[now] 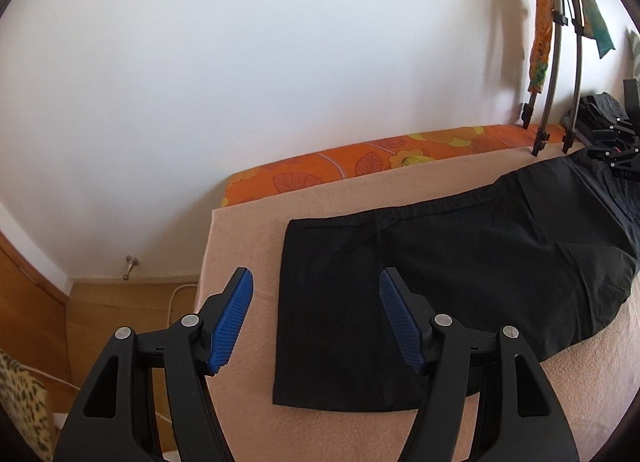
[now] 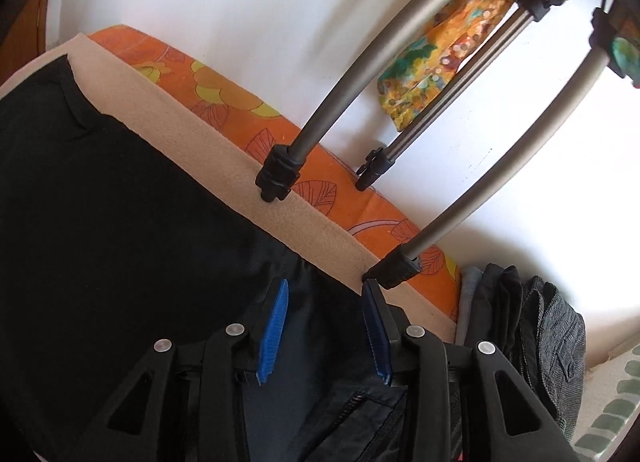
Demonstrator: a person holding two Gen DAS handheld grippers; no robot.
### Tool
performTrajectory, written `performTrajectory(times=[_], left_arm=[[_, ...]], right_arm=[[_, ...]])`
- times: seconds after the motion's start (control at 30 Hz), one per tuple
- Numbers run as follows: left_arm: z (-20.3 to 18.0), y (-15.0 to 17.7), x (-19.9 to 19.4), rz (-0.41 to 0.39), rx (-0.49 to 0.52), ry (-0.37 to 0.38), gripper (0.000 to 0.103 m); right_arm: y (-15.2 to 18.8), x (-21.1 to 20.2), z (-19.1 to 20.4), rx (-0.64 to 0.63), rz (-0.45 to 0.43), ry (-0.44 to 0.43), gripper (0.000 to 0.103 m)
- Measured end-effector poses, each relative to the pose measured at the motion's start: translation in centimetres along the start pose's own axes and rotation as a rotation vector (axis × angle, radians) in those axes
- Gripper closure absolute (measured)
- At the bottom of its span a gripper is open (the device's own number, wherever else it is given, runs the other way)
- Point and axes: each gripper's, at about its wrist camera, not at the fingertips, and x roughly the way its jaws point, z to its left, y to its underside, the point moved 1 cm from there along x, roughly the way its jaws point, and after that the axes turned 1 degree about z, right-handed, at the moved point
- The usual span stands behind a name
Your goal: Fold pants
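A: Where are the pants (image 1: 440,262)?

B: Flat on the bed (image 1: 248,246), legs together, hems at nine o'clock.

A: Your fingers?

B: Left gripper (image 1: 316,318) and right gripper (image 2: 324,326) spread, holding nothing. You must fold them across.

Place: a bedroom in a home, as I see it.
Bed: a peach blanket (image 1: 248,229) over an orange flowered sheet (image 1: 360,163), at my 12 o'clock.
Floor: wood boards (image 1: 120,302) and a metal doorstop (image 1: 130,266), at my 9 o'clock.
Clothes: a folded stack (image 2: 532,326) at my 3 o'clock.
Wall: plain white (image 1: 240,61), with bright cloths (image 2: 440,57) hanging on tripod legs (image 2: 340,101).
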Motion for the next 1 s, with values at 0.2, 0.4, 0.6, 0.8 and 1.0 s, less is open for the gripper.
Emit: performTrajectory(times=[0.2, 0.4, 0.6, 0.8, 1.0], left_arm=[[-7.6, 0.8, -3.1, -0.055, 0.090, 0.146, 0.036], [-14.9, 2.7, -4.8, -0.047, 0.189, 0.311, 0.036], [-18.5, 6.0, -4.3, 0.035, 0.244, 0.376, 0.039], [-18.8, 7.7, -4.0, 0.081, 0.254, 0.373, 0.039], [-18.5, 8.2, -2.1, 0.117, 0.233, 0.363, 0.049]], right_arm=[[3.7, -7.1, -5.8, 0.202, -0.080, -0.097, 0.045], [12.0, -11.0, -9.7, 0.394, -0.028, -0.131, 0.043], [17.9, -13.8, -8.6, 0.421, -0.010, -0.156, 0.043], [15.7, -16.4, -1.4, 0.266, -0.070, -0.313, 0.043], [10.7, -15.6, 9.2, 0.025, -0.105, -0.399, 0.039]])
